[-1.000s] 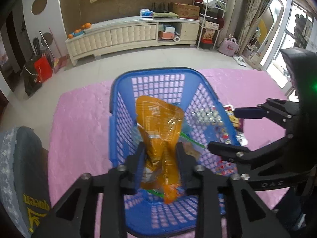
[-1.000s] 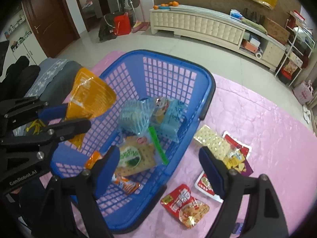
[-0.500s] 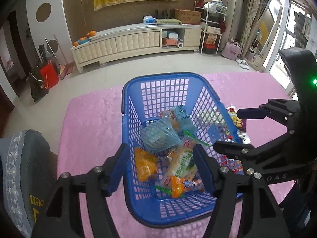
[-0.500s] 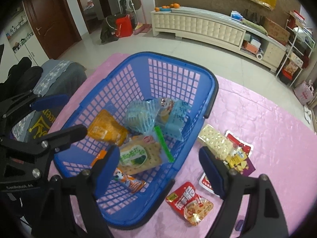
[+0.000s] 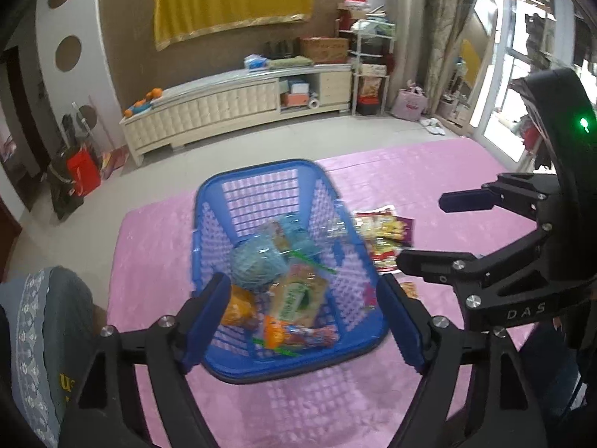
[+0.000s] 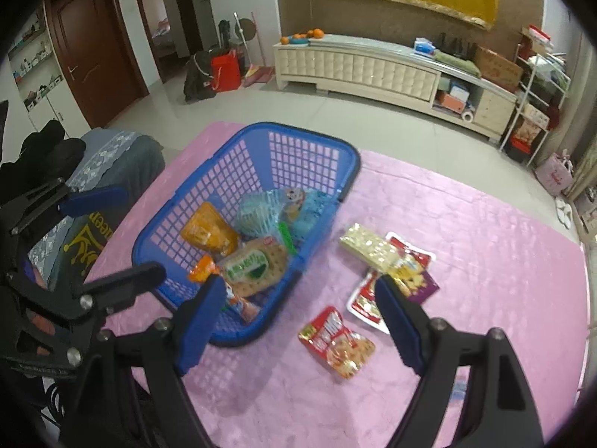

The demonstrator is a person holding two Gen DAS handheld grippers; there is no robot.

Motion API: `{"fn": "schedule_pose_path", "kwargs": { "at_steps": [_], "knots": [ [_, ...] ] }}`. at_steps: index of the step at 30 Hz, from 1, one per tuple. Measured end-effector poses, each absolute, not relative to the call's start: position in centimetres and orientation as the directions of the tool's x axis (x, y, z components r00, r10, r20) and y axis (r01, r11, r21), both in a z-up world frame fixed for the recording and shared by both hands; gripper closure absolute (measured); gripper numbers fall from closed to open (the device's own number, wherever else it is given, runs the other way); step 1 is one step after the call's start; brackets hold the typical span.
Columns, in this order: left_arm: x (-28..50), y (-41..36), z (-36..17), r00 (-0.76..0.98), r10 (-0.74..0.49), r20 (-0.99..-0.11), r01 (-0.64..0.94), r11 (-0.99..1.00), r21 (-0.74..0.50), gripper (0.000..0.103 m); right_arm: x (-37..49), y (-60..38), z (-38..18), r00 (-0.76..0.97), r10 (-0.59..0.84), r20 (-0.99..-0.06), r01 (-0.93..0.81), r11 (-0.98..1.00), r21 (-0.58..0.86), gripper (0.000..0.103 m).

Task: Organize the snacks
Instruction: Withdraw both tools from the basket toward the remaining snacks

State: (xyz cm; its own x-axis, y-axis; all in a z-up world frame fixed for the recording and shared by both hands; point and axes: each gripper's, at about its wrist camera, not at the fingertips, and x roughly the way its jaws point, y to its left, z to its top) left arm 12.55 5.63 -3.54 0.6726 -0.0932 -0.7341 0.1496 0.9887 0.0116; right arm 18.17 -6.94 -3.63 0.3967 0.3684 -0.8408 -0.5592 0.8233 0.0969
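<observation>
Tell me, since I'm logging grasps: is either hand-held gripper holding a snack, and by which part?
Nothing is held. The left hand-held gripper has just been opening, empty; the right hand-held gripper is open and empty too.

Blue basket [image 5: 261, 183] of snacks on pink cloth [image 5: 156, 254], below wide-open left hand-held gripper [image 5: 304, 321].

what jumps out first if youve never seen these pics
The blue basket on the pink mat, half full of snacks, with an orange packet by its left wall. Right of it, loose packets lie on the mat, nearest a red one. Both the left gripper and right gripper hover open and empty.
</observation>
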Motion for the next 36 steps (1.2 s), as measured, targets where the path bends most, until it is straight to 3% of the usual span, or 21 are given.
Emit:
{"fn": "schedule_pose_path", "kwargs": {
  "at_steps": [11, 36],
  "knots": [
    [11.1, -0.1, -4.3, 0.662, -0.141, -0.736, 0.187, 0.982, -0.019, 0.022, 15.7, -12.2, -3.7, 0.415, 0.340, -0.844, -0.525, 0.847, 0.083, 0.018],
    [14.7, -11.3, -13.3, 0.491, -0.156, -0.857, 0.270, 0.963, -0.020, 0.022, 16.3, -23.9, -12.1, 0.331, 0.265, -0.906, -0.402, 0.908, 0.118, 0.018]
  ]
}}
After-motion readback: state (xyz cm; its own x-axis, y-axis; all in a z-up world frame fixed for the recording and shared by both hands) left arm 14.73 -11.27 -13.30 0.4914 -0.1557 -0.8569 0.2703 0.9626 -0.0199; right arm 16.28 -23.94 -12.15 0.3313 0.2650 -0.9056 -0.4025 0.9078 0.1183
